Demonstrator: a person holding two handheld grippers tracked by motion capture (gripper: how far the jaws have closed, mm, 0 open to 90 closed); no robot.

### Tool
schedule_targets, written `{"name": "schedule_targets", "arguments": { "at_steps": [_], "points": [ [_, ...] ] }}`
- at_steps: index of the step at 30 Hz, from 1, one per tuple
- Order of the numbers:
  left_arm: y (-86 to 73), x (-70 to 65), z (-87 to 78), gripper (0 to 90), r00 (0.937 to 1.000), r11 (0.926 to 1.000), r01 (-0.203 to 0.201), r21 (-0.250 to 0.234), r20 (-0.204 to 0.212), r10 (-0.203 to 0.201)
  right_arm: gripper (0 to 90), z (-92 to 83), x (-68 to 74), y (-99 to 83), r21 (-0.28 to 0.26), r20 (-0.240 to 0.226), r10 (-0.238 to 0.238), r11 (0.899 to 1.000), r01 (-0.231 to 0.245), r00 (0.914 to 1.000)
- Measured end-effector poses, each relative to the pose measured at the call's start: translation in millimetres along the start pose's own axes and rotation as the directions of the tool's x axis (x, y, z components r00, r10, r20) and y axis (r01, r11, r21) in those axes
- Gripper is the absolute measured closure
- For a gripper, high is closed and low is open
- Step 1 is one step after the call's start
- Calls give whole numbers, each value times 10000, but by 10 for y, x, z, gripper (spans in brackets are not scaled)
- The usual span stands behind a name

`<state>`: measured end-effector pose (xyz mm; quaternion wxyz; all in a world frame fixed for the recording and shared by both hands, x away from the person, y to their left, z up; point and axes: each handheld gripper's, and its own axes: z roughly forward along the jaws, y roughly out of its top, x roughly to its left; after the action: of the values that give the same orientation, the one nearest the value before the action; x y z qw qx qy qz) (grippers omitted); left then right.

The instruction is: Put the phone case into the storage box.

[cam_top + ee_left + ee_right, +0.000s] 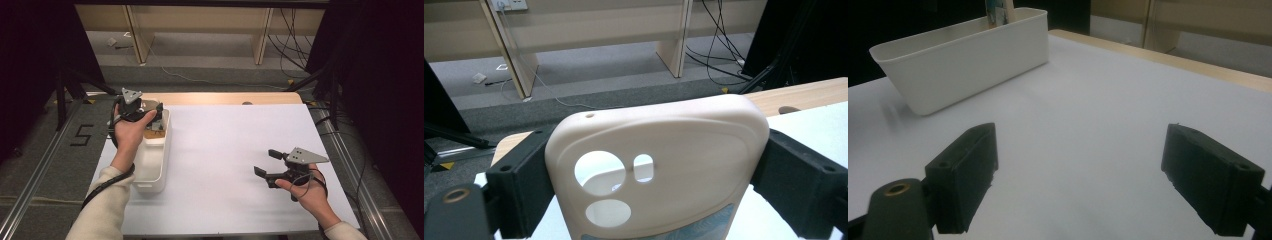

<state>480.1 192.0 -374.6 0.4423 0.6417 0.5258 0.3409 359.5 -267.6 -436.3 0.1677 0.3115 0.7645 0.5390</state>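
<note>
Left claw (659, 200) grips phone case (659, 165) over bin (161, 150).
Case not yet dropped; my right claw (1080, 175), at four o'clock, gapes empty.

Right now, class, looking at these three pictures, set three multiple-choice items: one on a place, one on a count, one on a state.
1. Where does the white bin stand on the table?
A. at its left side
B. in the middle
C. at its right edge

2. How many cut-out holes show in the face of the phone case?
A. one
B. three
C. five

3. How do the right tongs stand?
A. shut on the bin
B. shut on the case
C. open with nothing between them

Answers:
1 A: in the high view the bin sits under the left hand.
2 B: the left gripper view shows two round holes and one small rounded slot.
3 C: the right gripper view shows bare white sheet between the jaws.
</note>
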Motion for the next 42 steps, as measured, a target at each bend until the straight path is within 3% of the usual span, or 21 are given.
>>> {"name": "schedule_targets", "arguments": {
  "at_steps": [12,42],
  "points": [
    [-9,9,64,105,9999,9998,128,131,37,-129,161,0,-6,-6,53,-1,3,10000,-3,10000],
    [-37,44,206,103,9996,9990,23,446,-268,-11,163,1,-8,-8,69,-25,37,10000,-37,10000]
  ]
}}
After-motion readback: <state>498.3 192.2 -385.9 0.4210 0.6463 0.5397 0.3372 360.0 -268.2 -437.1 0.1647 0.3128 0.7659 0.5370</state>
